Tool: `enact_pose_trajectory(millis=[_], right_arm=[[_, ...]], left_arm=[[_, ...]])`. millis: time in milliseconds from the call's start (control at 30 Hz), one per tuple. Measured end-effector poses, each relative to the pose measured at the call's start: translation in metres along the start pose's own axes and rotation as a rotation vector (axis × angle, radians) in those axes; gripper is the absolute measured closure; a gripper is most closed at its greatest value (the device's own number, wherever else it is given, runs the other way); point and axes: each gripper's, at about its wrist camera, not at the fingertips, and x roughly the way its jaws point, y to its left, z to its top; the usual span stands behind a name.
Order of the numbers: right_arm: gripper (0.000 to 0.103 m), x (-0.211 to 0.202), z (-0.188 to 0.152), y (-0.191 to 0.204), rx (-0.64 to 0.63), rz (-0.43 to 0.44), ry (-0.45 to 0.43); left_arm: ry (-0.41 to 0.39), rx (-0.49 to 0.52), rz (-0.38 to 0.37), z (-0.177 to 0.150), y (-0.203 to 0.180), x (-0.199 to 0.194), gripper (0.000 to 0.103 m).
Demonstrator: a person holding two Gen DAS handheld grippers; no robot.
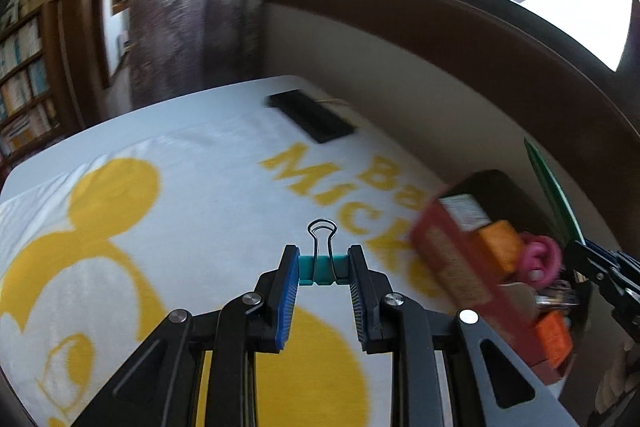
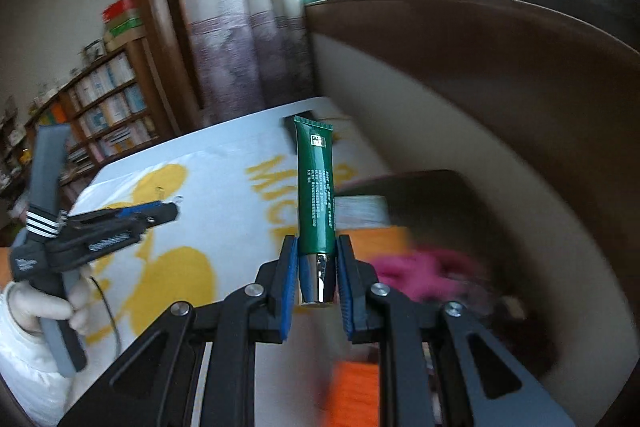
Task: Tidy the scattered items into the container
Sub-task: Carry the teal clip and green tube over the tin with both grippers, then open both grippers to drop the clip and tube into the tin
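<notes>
binder clip (image 1: 322,269) clenched in the left tool (image 1: 323,267), green tube (image 2: 316,187) clenched upright in the right tool (image 2: 318,267).

free: cloth (image 1: 208,195) centre | blocked: black slab (image 1: 310,115), container (image 1: 516,187) full

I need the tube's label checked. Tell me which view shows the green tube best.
The right wrist view: the green tube stands sharp and centred in the right gripper. The left wrist view shows only its blurred edge beside the container.
</notes>
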Motion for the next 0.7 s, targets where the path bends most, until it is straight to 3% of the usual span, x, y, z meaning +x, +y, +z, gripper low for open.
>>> enact_pose_trajectory(millis=[300, 700], right_arm=[[0.082, -0.013, -0.026, -0.064, 0.04, -0.071, 0.042], [0.082, -0.012, -0.041, -0.092, 0.044, -0.078, 0.062]], left_arm=[[0.049, 0.104, -0.122, 0.002, -0.091, 0.015, 0.077], [0.084, 0.19, -0.166, 0.001, -0.153, 0.028, 0.077]])
